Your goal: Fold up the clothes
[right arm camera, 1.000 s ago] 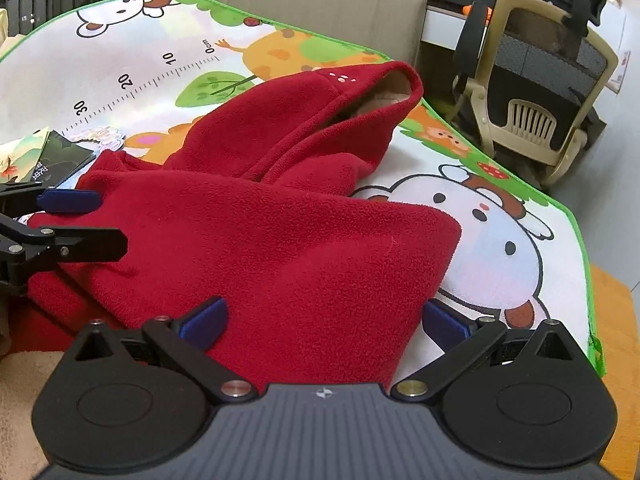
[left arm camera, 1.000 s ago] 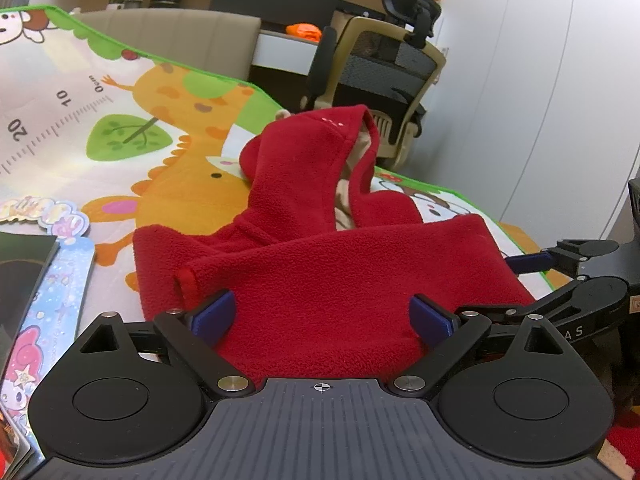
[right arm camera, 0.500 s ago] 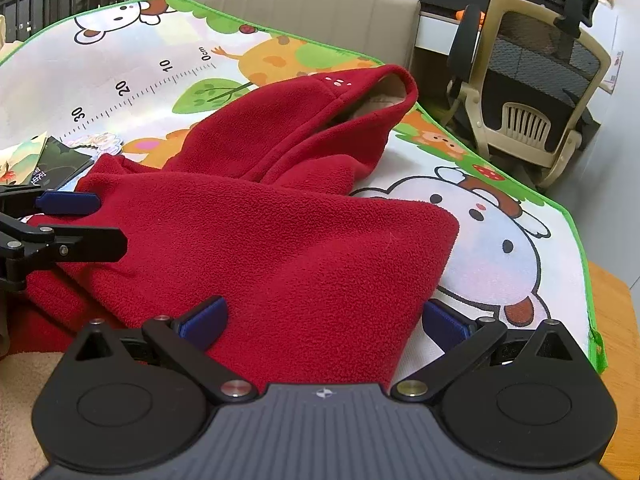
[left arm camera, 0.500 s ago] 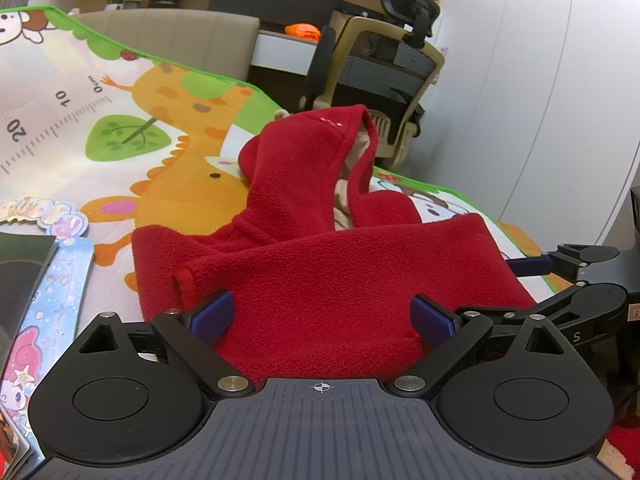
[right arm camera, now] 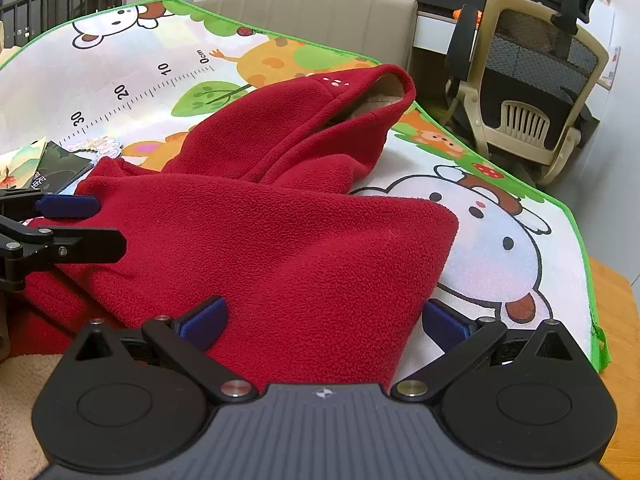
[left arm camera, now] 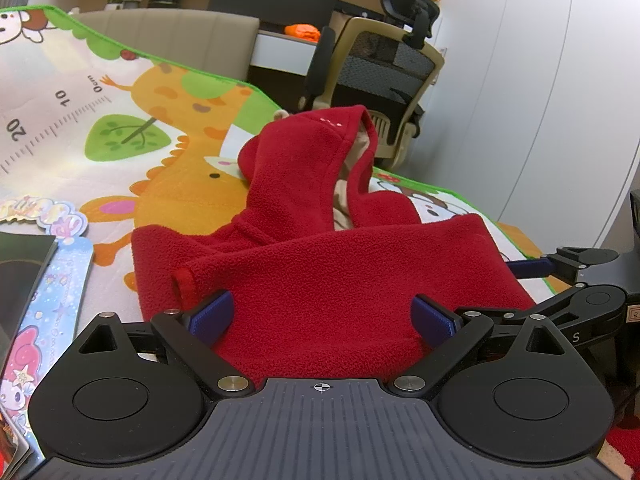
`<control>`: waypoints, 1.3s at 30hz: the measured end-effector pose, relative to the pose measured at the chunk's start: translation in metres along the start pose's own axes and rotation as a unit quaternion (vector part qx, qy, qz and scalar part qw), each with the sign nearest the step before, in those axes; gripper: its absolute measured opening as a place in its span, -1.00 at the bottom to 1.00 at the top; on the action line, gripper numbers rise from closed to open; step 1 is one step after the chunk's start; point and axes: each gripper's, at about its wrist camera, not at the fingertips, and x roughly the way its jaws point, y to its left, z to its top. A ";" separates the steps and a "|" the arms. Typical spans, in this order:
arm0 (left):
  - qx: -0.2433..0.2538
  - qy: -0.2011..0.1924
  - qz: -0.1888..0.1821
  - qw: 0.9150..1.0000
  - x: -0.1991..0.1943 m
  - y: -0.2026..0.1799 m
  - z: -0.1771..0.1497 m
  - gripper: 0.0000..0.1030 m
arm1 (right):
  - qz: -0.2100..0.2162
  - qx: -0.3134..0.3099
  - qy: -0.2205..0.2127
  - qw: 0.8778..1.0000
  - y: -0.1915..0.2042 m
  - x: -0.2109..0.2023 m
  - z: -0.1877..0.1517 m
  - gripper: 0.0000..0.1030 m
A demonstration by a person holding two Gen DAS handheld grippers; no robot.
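A red fleece hoodie (left arm camera: 320, 272) lies folded on a cartoon play mat (left arm camera: 120, 140), its hood (right arm camera: 304, 120) pointing away and showing a beige lining. My left gripper (left arm camera: 322, 316) is open, its blue pads (left arm camera: 210, 314) spread wide over the hoodie's near left edge, with a cuff just beside the left pad. My right gripper (right arm camera: 324, 322) is open too, straddling the near right corner of the hoodie (right arm camera: 280, 248). Each gripper shows in the other's view: the right gripper (left arm camera: 560, 280) at the right, the left gripper (right arm camera: 60, 224) at the left.
Picture books and a sticker sheet (left arm camera: 52, 280) lie on the mat at the left. An office chair (right arm camera: 532, 92) and a beige padded seat back (right arm camera: 320, 20) stand behind. The mat's green edge (right arm camera: 588, 280) meets a wooden tabletop (right arm camera: 616, 320) on the right.
Hardly anything: the right wrist view has shifted slightly, and both grippers stay open over the hoodie's near edge.
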 end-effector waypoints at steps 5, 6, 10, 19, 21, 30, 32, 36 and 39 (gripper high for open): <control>0.000 0.000 0.000 1.000 0.000 0.000 0.000 0.92 | 0.001 0.001 0.000 1.000 0.000 0.000 0.000 1.00; 0.000 0.000 0.000 1.000 0.000 0.000 0.000 0.92 | 0.001 0.001 0.000 1.000 -0.001 0.000 0.000 1.00; -0.001 -0.001 0.000 1.000 0.000 0.000 0.000 0.92 | 0.001 0.002 0.000 1.000 -0.001 0.000 -0.001 1.00; -0.001 -0.001 -0.001 1.000 0.000 0.000 0.000 0.92 | 0.001 0.004 -0.001 1.000 0.000 0.000 -0.001 1.00; -0.001 -0.001 -0.001 1.000 0.000 0.000 0.000 0.92 | 0.002 0.004 -0.001 1.000 0.000 0.000 -0.001 1.00; -0.001 -0.001 -0.002 1.000 0.000 0.001 0.000 0.92 | 0.004 0.008 -0.001 1.000 -0.002 0.000 -0.001 1.00; -0.001 -0.001 -0.002 1.000 -0.001 0.001 0.000 0.92 | 0.005 0.009 -0.001 1.000 -0.002 0.001 -0.001 1.00; -0.001 -0.001 -0.002 1.000 -0.001 0.001 0.000 0.92 | 0.006 0.011 0.000 1.000 -0.003 0.001 -0.001 1.00; -0.002 -0.002 -0.003 1.000 0.000 0.001 0.000 0.92 | 0.008 0.014 0.000 1.000 -0.004 0.001 -0.001 1.00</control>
